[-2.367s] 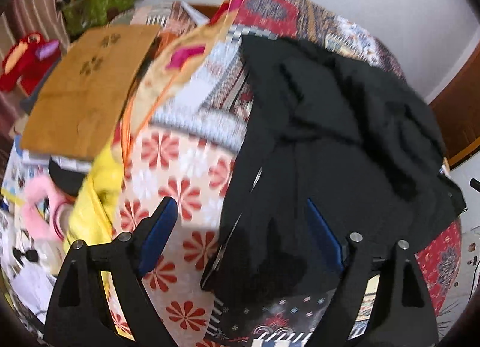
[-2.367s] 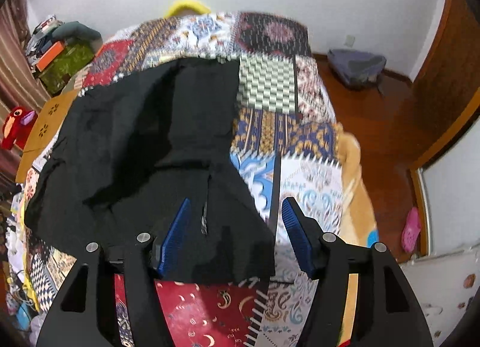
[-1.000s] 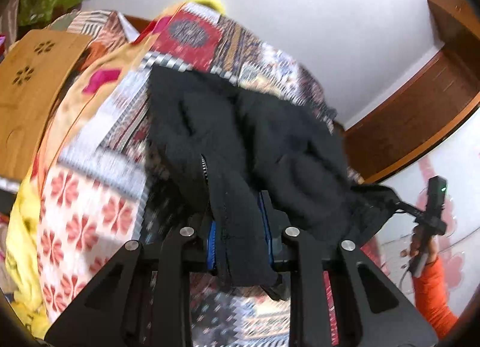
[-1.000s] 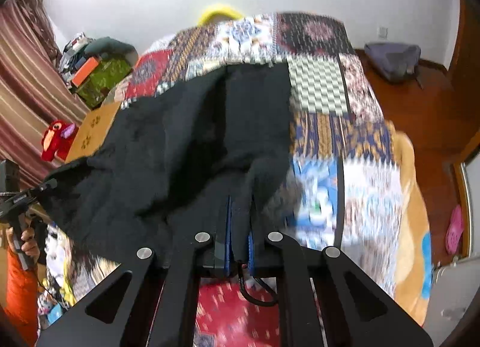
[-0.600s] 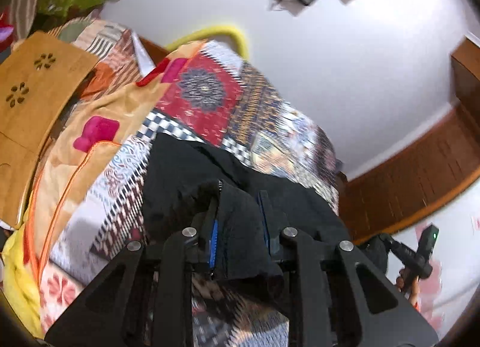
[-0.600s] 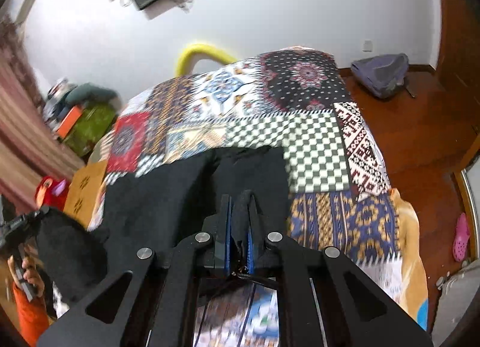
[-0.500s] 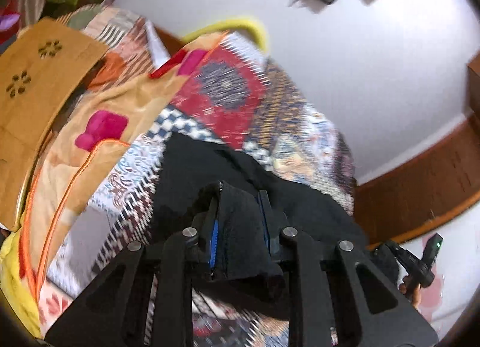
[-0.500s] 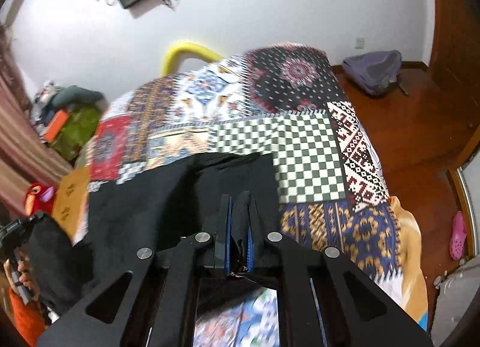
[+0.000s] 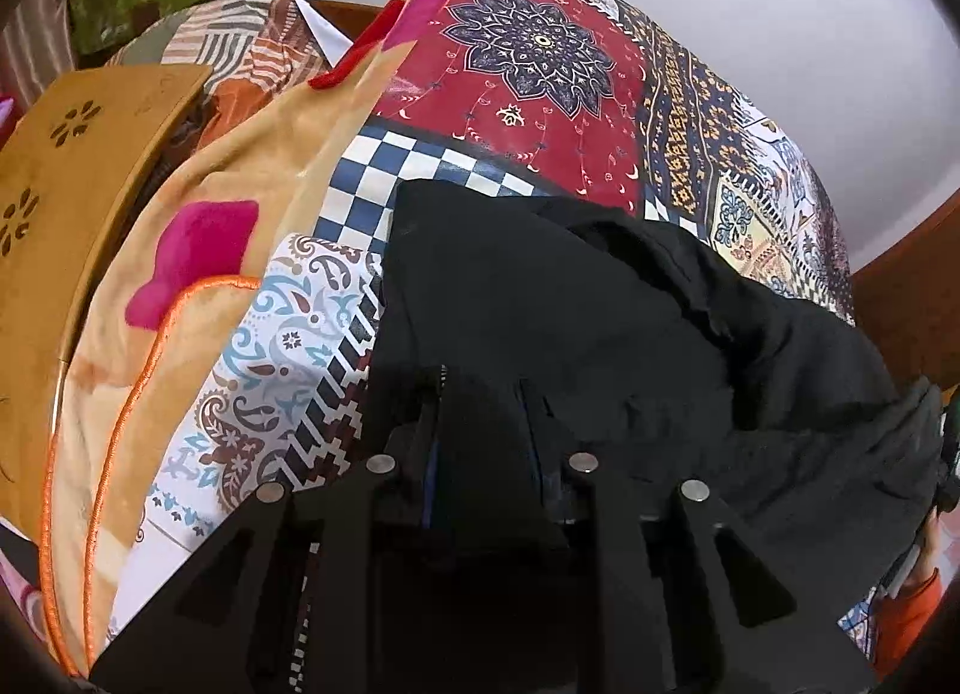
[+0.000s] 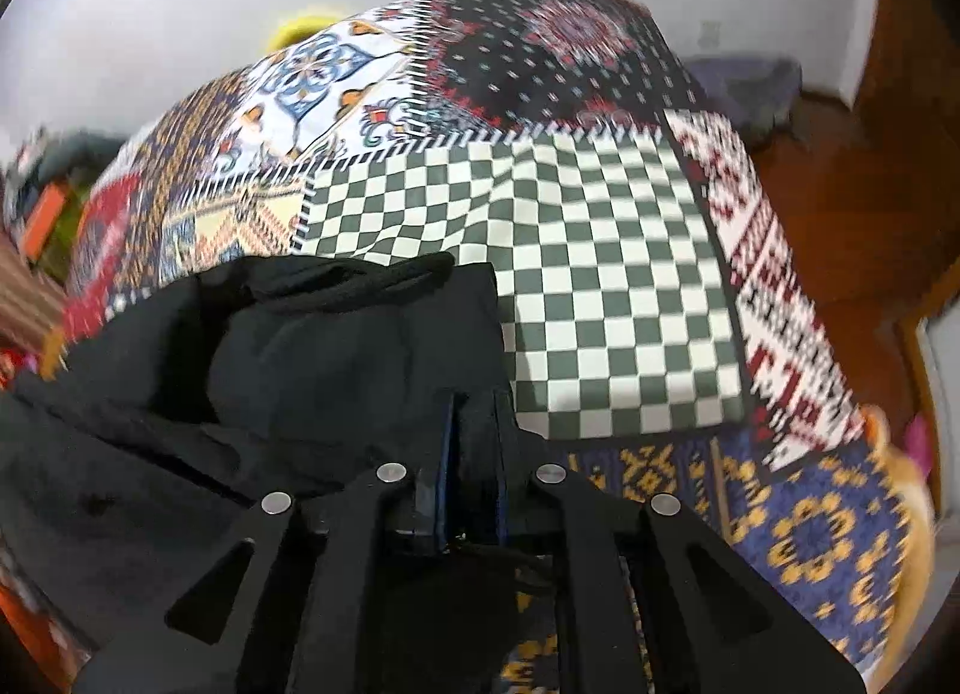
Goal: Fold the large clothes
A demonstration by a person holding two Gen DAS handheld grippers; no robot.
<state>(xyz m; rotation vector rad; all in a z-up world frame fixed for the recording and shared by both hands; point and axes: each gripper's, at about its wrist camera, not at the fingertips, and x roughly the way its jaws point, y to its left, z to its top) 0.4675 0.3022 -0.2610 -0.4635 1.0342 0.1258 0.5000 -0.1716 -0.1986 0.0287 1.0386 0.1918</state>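
Left wrist view shows our left gripper (image 9: 483, 424) pinching a thick bunch of the black garment (image 9: 600, 322), which lies across the patchwork bedspread (image 9: 528, 64) with its far edge near the blue checks. On the right wrist view, our right gripper (image 10: 474, 430) has just been easing its jaws apart, though dark cloth sits between the blue pads (image 10: 445, 454) and they seem to grip it yet. We judge that we are laying the carried hem over the far half, finishing a fold. Next we need both hems set square on the layer beneath, then released cleanly so nothing drags back.
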